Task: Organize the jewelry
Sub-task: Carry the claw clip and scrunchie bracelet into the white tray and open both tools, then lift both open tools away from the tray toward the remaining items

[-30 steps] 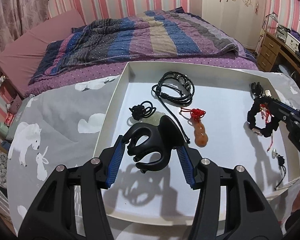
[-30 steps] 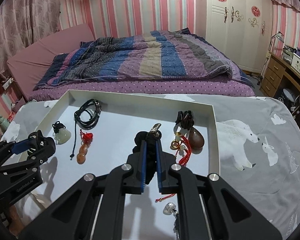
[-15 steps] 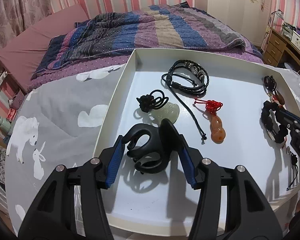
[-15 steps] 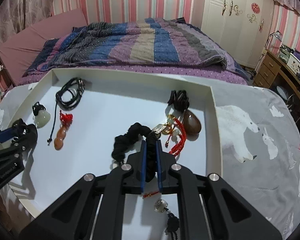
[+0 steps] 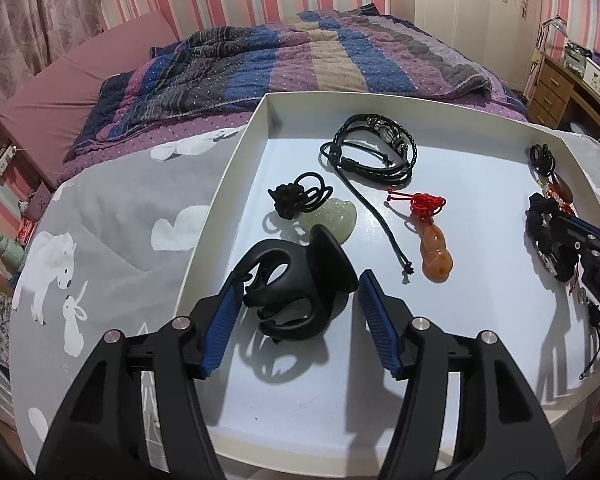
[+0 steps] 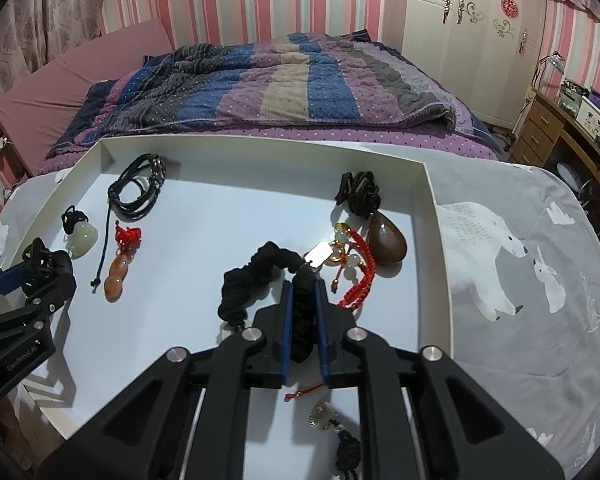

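Note:
A white tray (image 5: 236,160) on a grey bedspread holds the jewelry. My left gripper (image 5: 296,284) is open around a black claw hair clip (image 5: 296,288) that rests on the tray; the right pad stands apart from it. My right gripper (image 6: 303,292) is shut on a black fabric scrunchie (image 6: 256,276) with a silver tag. A jade pendant (image 5: 336,216), a black cord bracelet (image 5: 376,148) and an orange gourd pendant (image 5: 436,252) lie in the tray. A brown teardrop pendant (image 6: 388,240) and a red beaded cord (image 6: 360,276) lie beside the scrunchie.
A bed with a striped quilt (image 6: 284,80) lies beyond the tray (image 6: 432,208). A wooden desk (image 6: 556,128) stands at the right. A silver charm with black tassel (image 6: 324,416) lies under my right gripper. The right gripper also shows in the left wrist view (image 5: 560,232).
My left gripper's jaws have spread, so the clip now sits loose between them. My right gripper has lowered with the scrunchie toward the tray, near the red cord.

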Available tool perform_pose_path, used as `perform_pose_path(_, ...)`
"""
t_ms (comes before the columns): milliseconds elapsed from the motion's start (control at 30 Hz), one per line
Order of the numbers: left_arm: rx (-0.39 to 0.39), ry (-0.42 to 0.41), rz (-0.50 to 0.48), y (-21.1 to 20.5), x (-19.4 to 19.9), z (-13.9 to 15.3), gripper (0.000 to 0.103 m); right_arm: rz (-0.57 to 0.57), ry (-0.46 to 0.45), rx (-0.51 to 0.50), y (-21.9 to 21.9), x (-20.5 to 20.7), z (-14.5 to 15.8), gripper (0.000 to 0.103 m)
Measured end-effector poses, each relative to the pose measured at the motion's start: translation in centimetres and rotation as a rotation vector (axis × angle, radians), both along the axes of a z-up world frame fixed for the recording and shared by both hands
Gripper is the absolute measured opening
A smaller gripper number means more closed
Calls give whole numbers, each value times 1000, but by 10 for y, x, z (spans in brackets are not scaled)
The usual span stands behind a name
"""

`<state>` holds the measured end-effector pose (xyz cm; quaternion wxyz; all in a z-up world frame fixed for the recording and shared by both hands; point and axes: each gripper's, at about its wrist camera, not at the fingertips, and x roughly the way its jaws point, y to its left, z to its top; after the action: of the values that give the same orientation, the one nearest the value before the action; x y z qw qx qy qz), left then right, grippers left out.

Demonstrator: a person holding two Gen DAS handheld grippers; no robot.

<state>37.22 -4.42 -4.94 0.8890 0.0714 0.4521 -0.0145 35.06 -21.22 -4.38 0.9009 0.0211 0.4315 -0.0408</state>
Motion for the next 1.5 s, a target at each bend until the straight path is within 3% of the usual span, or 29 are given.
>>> perform_pose_path(167,0,-5,-2,0,-4,1,62,4,7,1,1,0,-1,12)
perform_pose_path(300,14,-31,3,-2,-9,5,73,7,5,3,3,0,1,14)
perform_pose_path(433,0,-51,-1,-2,-12,12,77,6,-20,-3,6,-4,8,38)
perform_pose_path(567,-5,-69,-6,-3,-15,16,83,1,-32,-6,6,-6,12,41)
perform_pose_path(800,-27,-109,-6,0,-21,25,96,-32,-72,-16,-1,-9,21,66)
perform_pose_path(900,-27,-116,-4,2,-22,26,100,-47,-78,-30,-3,-8,21,69)
perform_pose_path(1000,-39,-115,-6,4,-22,26,100,-72,-94,-34,-6,-10,23,89)
perform_pose_path(1500,-43,-119,5,6,-22,23,100,-114,-139,-103,-8,-10,26,99)
